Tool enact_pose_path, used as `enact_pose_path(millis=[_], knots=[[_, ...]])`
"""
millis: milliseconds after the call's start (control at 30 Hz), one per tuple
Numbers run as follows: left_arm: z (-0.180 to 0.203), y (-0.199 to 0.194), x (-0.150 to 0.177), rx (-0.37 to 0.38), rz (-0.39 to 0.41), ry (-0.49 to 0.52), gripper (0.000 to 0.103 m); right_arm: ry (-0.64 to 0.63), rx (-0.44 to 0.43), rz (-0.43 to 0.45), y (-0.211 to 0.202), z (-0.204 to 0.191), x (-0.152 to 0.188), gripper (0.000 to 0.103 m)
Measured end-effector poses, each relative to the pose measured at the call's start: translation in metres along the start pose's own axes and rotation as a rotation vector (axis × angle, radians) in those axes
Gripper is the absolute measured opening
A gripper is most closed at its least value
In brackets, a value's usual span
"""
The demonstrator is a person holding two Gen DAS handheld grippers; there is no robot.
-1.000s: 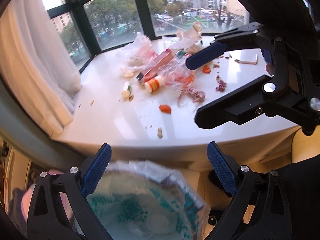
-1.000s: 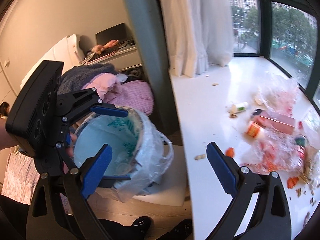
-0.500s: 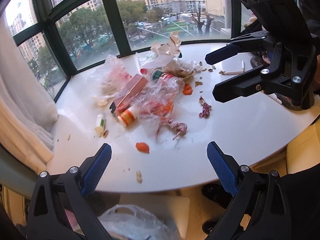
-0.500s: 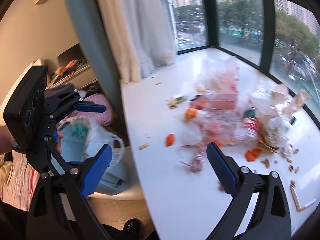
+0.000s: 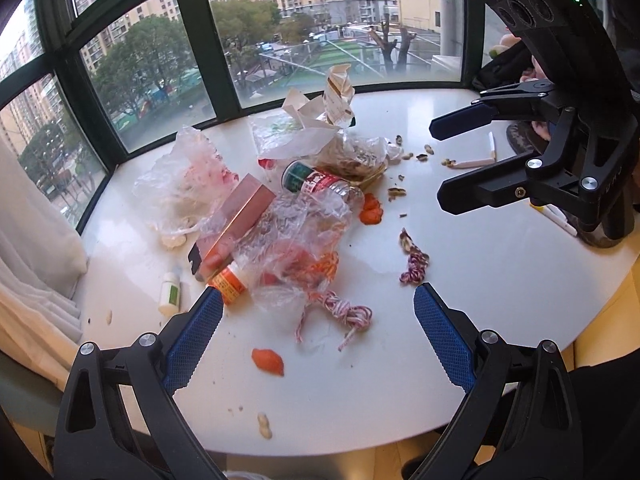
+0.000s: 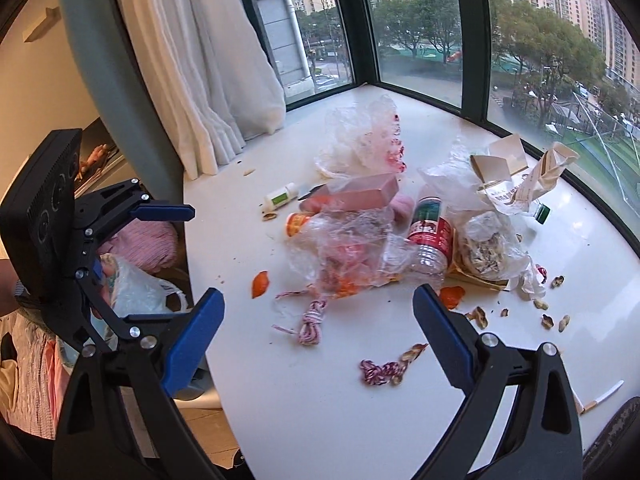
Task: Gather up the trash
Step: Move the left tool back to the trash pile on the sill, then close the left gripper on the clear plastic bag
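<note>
Well, trash (image 5: 280,216) litters white windowsill (image 5: 480,280) beside curtain (image 6: 208,80).

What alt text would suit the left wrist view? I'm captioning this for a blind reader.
The open left hand-held gripper hovers over a white table strewn with trash: crumpled plastic bags, a pink box, small bottles, orange peel, string and peanut shells. The right hand-held gripper, also open, reaches in from the right, with windows behind.

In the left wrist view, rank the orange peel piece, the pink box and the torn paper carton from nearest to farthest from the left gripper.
1. Orange peel piece: on the table, just ahead of the left gripper.
2. Pink box: mid-table, left of centre, partly under clear plastic.
3. Torn paper carton: upright at the far edge by the window.
</note>
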State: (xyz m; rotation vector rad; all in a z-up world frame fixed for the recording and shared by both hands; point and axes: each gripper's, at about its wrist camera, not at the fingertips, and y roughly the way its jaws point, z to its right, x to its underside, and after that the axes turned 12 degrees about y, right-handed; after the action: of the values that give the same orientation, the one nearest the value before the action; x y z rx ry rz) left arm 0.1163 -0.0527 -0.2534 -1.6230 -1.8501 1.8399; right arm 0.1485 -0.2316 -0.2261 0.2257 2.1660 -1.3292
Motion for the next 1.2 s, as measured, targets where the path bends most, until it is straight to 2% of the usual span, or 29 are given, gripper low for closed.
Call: enact_pose_path(millis=[367, 867, 933, 967, 1033, 1200], knots=[[-0.035, 0.056, -0.004, 0.007, -0.060, -0.032, 0.093, 0.091, -0.013, -0.069, 0.049, 0.040, -0.019, 0.092], [-0.065, 0.137, 0.010, 0.098, -0.128, -0.026, 0.093, 0.227, -0.048, -0.148, 0.122, 0.072, -0.013, 0.092], [-0.065, 0.145, 0.012, 0.113, -0.133, -0.028, 0.093, 0.236, -0.055, -0.163, 0.129, 0.075, -0.011, 0.088], [-0.067, 0.148, 0.013, 0.118, -0.134, -0.029, 0.092, 0.238, -0.055, -0.168, 0.132, 0.075, -0.011, 0.080], [-0.067, 0.155, 0.014, 0.134, -0.136, -0.034, 0.088, 0.244, -0.054, -0.176, 0.136, 0.077, -0.011, 0.076], [-0.067, 0.165, 0.017, 0.134, -0.147, -0.033, 0.065, 0.265, -0.069, -0.185, 0.145, 0.080, -0.013, 0.069]])
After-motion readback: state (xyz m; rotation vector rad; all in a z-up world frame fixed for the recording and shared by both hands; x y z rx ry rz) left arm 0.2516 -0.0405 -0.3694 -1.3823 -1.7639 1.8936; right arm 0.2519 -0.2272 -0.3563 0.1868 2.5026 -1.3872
